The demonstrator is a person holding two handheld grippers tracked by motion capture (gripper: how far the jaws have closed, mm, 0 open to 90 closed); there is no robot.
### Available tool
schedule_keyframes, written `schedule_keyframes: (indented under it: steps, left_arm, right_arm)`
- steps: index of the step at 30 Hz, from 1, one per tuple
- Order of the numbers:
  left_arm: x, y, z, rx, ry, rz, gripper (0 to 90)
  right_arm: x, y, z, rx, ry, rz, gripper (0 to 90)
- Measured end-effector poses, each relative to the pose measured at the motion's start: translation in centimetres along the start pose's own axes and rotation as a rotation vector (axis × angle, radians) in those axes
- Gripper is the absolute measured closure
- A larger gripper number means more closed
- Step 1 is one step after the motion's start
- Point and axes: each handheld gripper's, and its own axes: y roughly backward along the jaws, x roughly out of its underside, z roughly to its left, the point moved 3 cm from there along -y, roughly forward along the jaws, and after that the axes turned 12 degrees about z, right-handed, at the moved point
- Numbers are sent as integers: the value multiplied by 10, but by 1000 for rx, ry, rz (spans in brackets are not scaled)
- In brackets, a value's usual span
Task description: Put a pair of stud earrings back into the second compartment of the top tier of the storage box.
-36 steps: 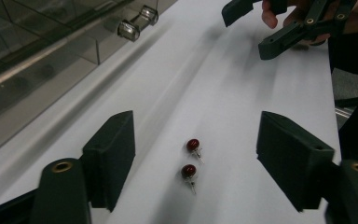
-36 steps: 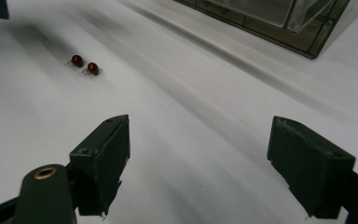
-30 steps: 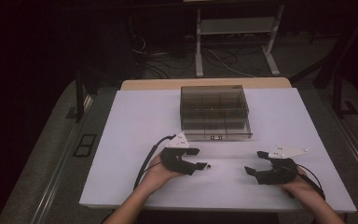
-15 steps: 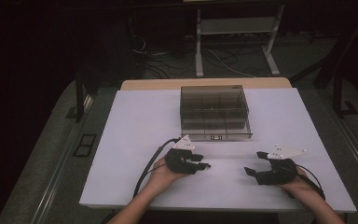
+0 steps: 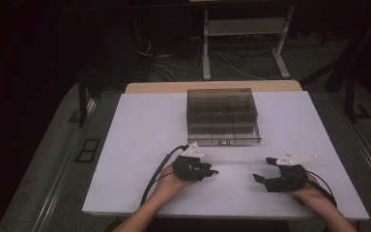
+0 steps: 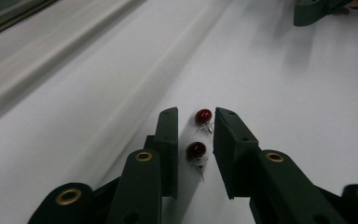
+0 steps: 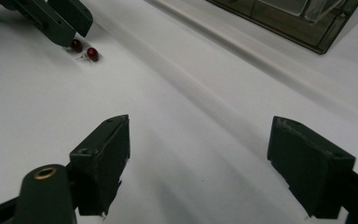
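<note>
A: Where were the red stud earrings (image 6: 199,133)?
B: On the white table (image 5: 140,145), lying between the left gripper (image 6: 195,135)'s jaws, which had just been narrowing; the pads weren't yet pressing on either stud.
A: And the right gripper (image 7: 198,154)?
B: Spread wide with nothing between, well apart from the earrings, near the compartment box (image 5: 222,116)

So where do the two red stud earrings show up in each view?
High view: too small to make out; they would lie at the left gripper tips.
Left gripper view: red stud earrings lie centre, between its jaws, which have just been closing.
Right gripper view: upper left, beside the left gripper.
Shared landmark: the compartment box.
</note>
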Motion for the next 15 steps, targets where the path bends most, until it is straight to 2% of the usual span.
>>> schedule_keyframes:
  steps: [7, 15]
  left_arm:
    - [2, -4, 0, -8, -25, 28, 740]
    - [3, -5, -2, -9, -51, 34, 786]
  right_arm:
    - [0, -1, 0, 4, 1, 4, 204]
    - [0, -1, 0, 5, 4, 10, 204]
